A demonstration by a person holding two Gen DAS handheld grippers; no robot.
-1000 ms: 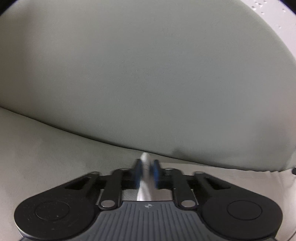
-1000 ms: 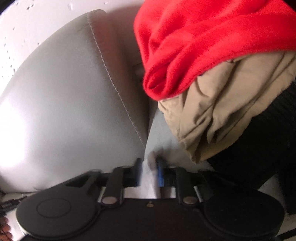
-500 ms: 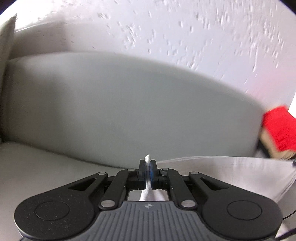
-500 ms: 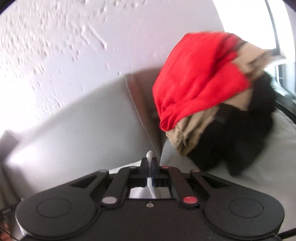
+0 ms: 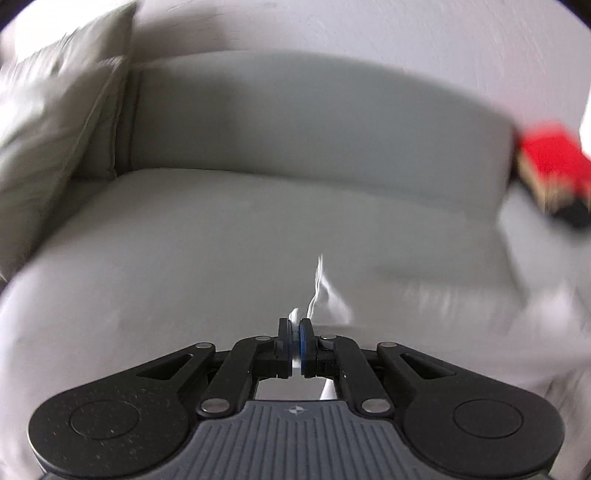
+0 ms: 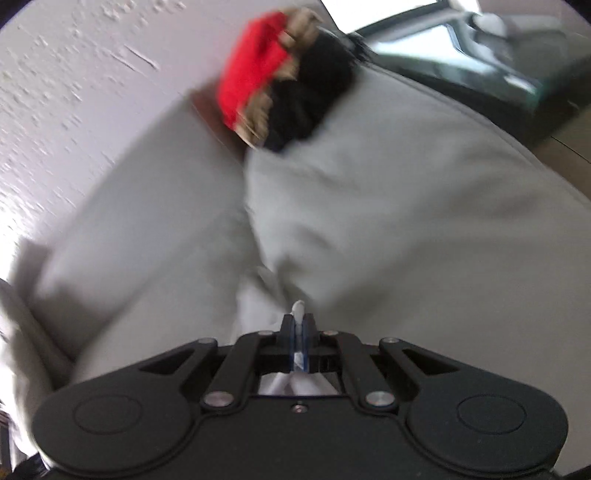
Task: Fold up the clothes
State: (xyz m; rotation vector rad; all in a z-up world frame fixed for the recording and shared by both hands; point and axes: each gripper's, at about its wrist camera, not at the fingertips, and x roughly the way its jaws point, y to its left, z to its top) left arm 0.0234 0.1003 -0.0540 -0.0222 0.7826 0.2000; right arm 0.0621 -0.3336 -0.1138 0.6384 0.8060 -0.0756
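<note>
Over sofa (image 5: 221,229): both fingers (image 5: 306,343) pinch white cloth (image 5: 328,291), rest blurred.

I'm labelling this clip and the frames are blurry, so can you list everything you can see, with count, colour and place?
White garment: one, white, pinched at two spots and trailing over the seat.
Sofa: one, pale grey, seat and backrest filling both views.
Cushions: two, it seems, light grey, at the sofa's end on the left of the left wrist view.
Clothes pile: one heap, red on top, tan and black beneath, against the sofa's far corner.
Wall: textured white, behind the sofa.
Window: bright, top right of the right wrist view.
Left gripper: black, blue fingers, shut on the white garment.
Right gripper: black, shut on the white garment.
</note>
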